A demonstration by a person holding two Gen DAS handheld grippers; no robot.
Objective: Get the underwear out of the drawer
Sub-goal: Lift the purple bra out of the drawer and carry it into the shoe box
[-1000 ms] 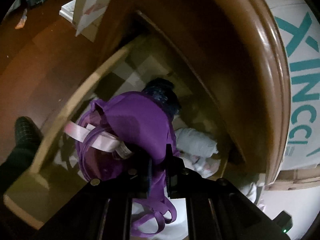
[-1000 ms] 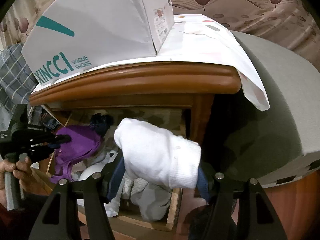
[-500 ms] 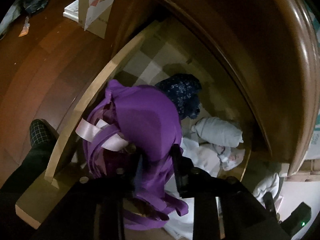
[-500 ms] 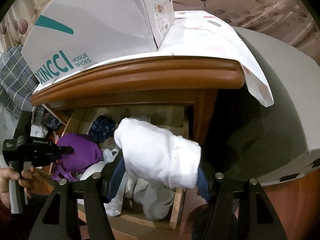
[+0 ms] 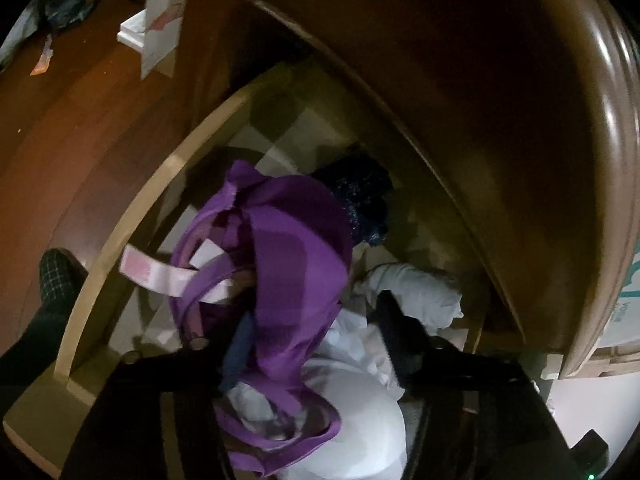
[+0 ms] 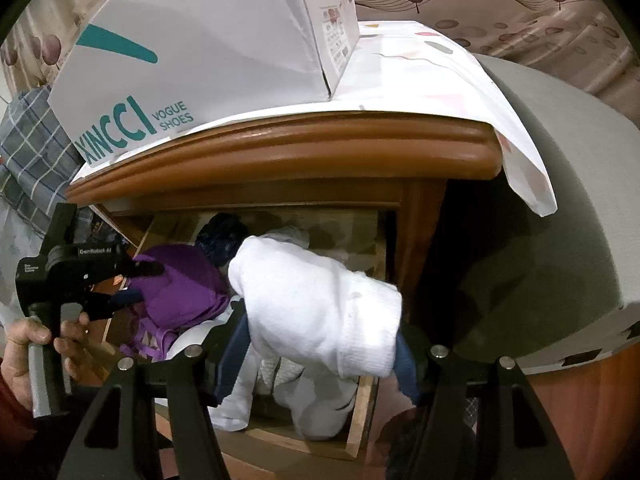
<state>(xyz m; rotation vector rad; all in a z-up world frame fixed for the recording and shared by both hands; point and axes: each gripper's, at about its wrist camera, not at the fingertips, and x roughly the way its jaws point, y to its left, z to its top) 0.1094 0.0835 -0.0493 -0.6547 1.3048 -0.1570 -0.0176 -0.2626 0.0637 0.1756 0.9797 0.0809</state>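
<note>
Over the open drawer (image 5: 120,240) of a brown wooden nightstand (image 6: 288,148), both grippers point steeply down. The left gripper (image 5: 316,344) has its jaws opening; purple underwear (image 5: 296,264) with pale pink straps is draped between them and over the left finger, partly spilled across the drawer's contents, and whether the pads touch the cloth I cannot tell. In the right wrist view the same gripper sits at 9 o'clock, gripped by one bare hand (image 6: 24,352). The right gripper (image 6: 316,352) is clamped on one rolled white garment (image 6: 320,304), raised above the drawer front, blue pads pressing both its sides; this roll blocks most of that camera's view of the drawer's middle. Left inside the drawer: one dark blue patterned piece (image 5: 360,196) at 12 o'clock of the purple one, one pale grey roll (image 5: 416,292) at 3 o'clock, and a heap of white cloth (image 5: 360,420) at 5 o'clock, pieces not countable. The nightstand's overhanging top shades the back of the drawer. On top: one white shoebox (image 6: 208,40) lettered in teal, standing on a white sheet (image 6: 440,80). A dark checked slipper (image 5: 56,276) shows at 9 o'clock on the wood floor (image 5: 68,112).
</note>
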